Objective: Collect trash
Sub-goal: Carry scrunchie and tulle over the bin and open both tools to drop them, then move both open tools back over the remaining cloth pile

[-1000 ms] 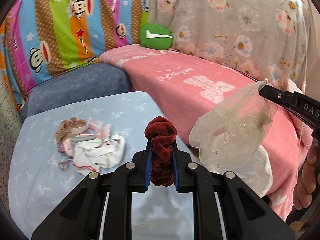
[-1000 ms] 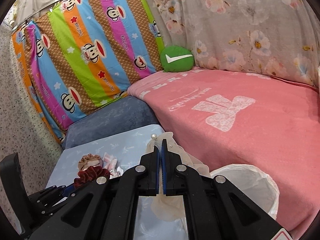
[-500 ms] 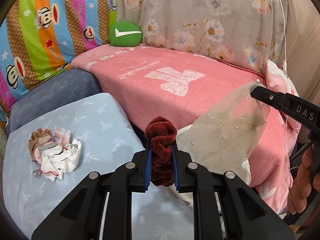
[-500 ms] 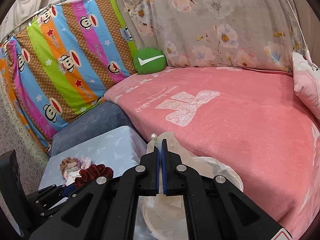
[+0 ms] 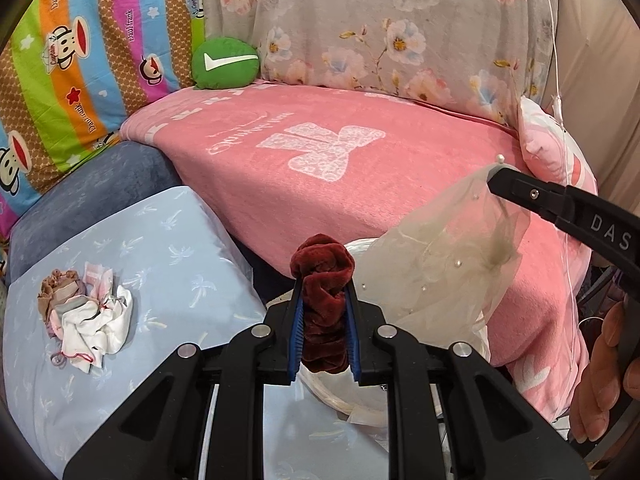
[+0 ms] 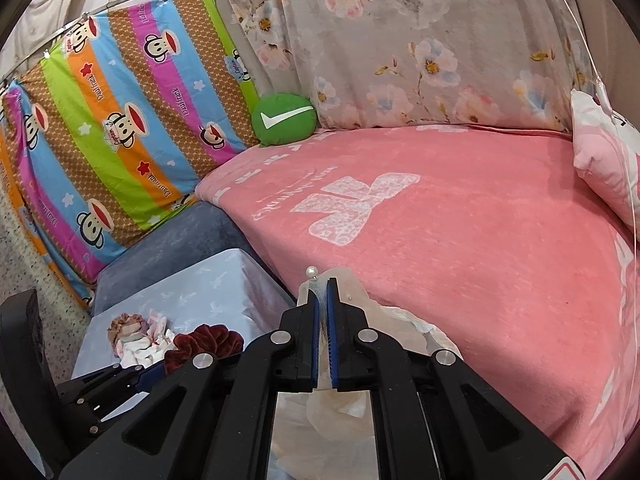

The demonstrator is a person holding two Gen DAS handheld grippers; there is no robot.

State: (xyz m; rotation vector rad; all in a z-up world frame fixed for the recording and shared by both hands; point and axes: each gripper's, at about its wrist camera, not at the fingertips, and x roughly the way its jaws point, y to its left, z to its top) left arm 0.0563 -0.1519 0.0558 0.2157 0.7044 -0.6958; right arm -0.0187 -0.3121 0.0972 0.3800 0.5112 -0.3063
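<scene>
1. The left gripper (image 5: 325,304) is clamped on a dark red velvet scrunchie (image 5: 323,280), whose bunched length runs along the fingers, its top bulging past the fingertips.

2. The right gripper (image 6: 322,292) has its blue pads (image 6: 332,312) nearly together on a thin edge of a sheer beige scrunchie with small pearls (image 5: 448,268). Its jaws have just been opening slightly, and the fabric is between them, with a sliver of gap showing. The pads look to be just barely pinching it.

3. In the left wrist view the sheer piece hangs down from the right gripper's tip, draping over the white-lined trash bin (image 5: 360,400) that sits low between the blue-covered table (image 5: 168,248) and the pink bed (image 5: 360,184).

4. The relation that counts: the bin lies straight below and just ahead of both grippers. The sheer piece hangs over the bin's mouth, so the right hand is the nearer one to a drop. The velvet scrunchie sits above the bin's near rim, a little toward the table side.

5. My reading: a release of the right grip would let the gauze fall in; the left one likely needs a slight move toward the bed first.

6. Well apart on the table lies a pile of remaining scraps (image 5: 86,308): a tan scrunchie, pink and white cloth.
</scene>
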